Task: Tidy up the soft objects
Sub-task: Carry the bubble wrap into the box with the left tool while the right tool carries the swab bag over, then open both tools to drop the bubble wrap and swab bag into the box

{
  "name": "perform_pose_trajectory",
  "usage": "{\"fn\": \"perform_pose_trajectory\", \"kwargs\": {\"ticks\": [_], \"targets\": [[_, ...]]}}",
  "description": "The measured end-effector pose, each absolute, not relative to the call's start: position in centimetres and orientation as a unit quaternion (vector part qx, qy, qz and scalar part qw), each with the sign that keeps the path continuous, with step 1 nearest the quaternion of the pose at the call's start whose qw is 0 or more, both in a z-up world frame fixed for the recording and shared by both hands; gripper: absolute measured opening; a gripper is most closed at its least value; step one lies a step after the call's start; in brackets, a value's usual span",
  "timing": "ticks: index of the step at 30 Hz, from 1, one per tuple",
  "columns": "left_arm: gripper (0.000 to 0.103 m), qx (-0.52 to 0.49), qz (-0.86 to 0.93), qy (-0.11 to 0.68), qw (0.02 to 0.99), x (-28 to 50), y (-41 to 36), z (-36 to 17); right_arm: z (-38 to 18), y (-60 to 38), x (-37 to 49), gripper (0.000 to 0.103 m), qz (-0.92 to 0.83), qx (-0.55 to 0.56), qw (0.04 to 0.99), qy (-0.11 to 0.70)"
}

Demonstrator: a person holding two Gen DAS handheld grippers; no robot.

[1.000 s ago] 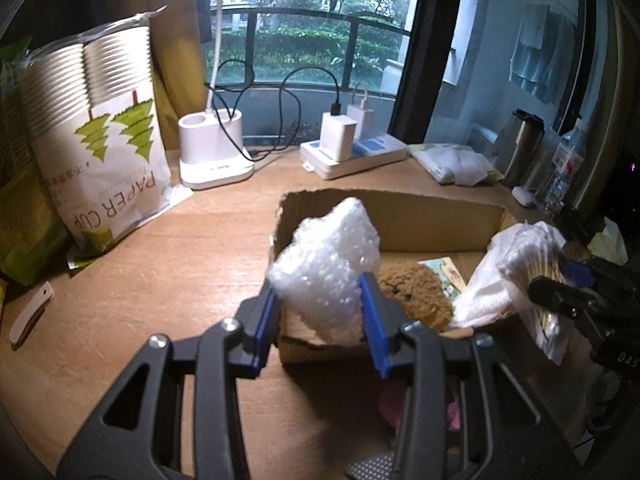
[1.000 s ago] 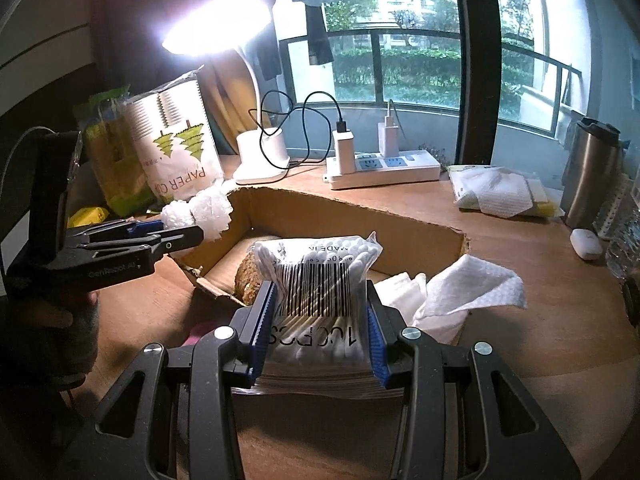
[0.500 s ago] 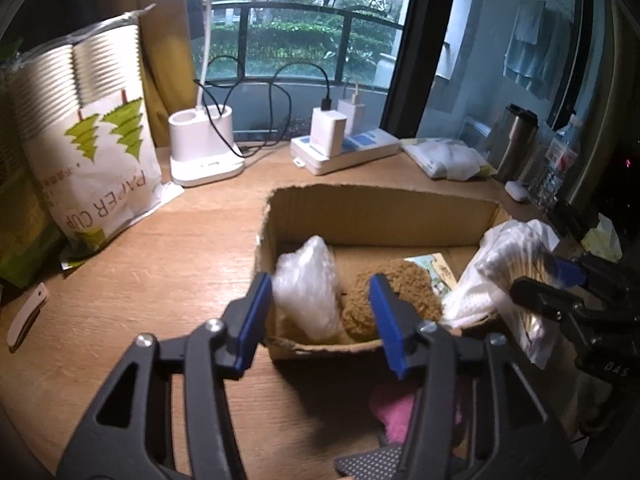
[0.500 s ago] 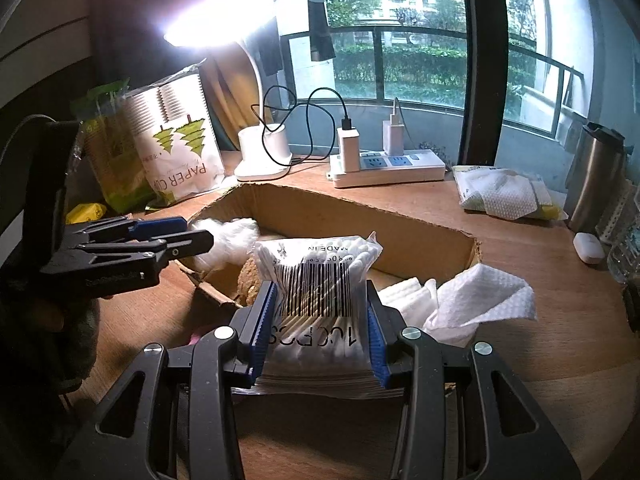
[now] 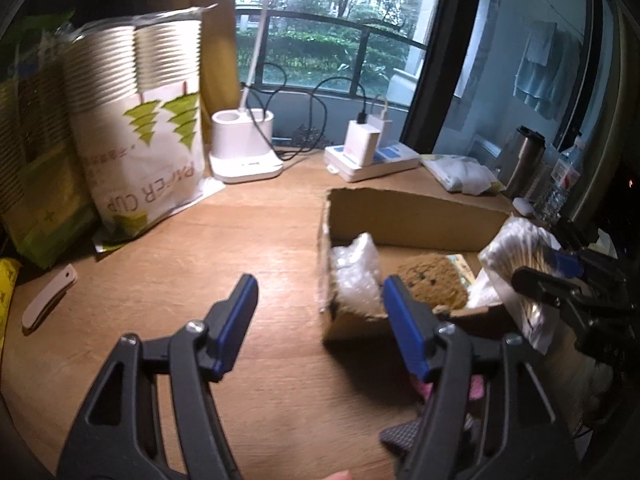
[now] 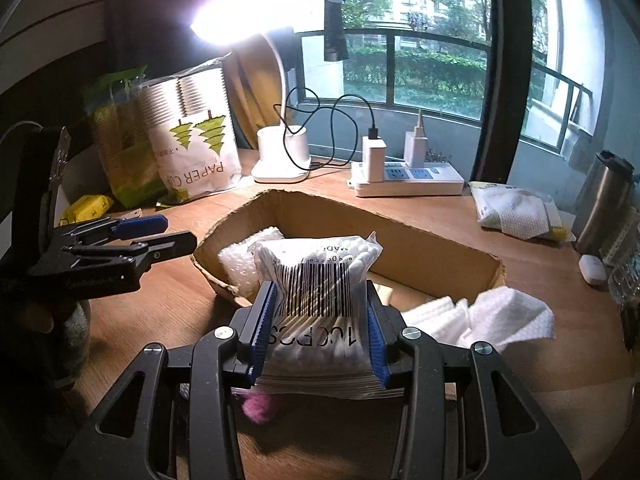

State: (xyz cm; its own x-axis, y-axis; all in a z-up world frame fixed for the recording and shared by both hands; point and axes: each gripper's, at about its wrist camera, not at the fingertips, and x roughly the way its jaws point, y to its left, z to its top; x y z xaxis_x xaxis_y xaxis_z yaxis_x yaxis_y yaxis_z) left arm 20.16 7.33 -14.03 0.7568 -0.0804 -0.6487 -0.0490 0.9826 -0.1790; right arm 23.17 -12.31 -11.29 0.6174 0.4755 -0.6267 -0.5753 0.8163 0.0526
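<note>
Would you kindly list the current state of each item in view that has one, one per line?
left gripper: jaws opening, nothing between them
right gripper: shut on the cotton swab pack
cardboard box: open-topped, on the desk
bubble wrap: lying in the box's left end
brown sponge: lying in the box
desk lamp: switched on
white charger: plugged into the power strip

The left gripper point(image 5: 320, 300) tilts downward, its blue-padded fingers point(image 5: 236, 320) spread and opening with nothing between them. The right gripper point(image 6: 318, 320) also tilts downward, its fingers point(image 6: 262, 324) pressed against both sides of a bag of cotton swabs point(image 6: 318, 280). At the left edge of the right wrist view, what looks like a gloved hand point(image 6: 48, 320) holds the left gripper's handle.
</note>
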Motion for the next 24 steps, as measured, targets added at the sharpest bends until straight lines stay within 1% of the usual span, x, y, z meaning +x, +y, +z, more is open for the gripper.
{"fn": "perform_pose_trajectory", "kwargs": {"ticks": [14,24], "targets": [[0.066,-0.1,-0.001,0.35,0.931,19.6,10.4,-15.1,-11.7,-8.7,25.4,0.044,0.284,-0.082,0.896,0.331],[0.066,-0.104,-0.012,0.352,0.93,20.0,10.4,-15.6,-12.5,-7.7,28.3,0.044,0.263,-0.05,0.901,0.342]]}}
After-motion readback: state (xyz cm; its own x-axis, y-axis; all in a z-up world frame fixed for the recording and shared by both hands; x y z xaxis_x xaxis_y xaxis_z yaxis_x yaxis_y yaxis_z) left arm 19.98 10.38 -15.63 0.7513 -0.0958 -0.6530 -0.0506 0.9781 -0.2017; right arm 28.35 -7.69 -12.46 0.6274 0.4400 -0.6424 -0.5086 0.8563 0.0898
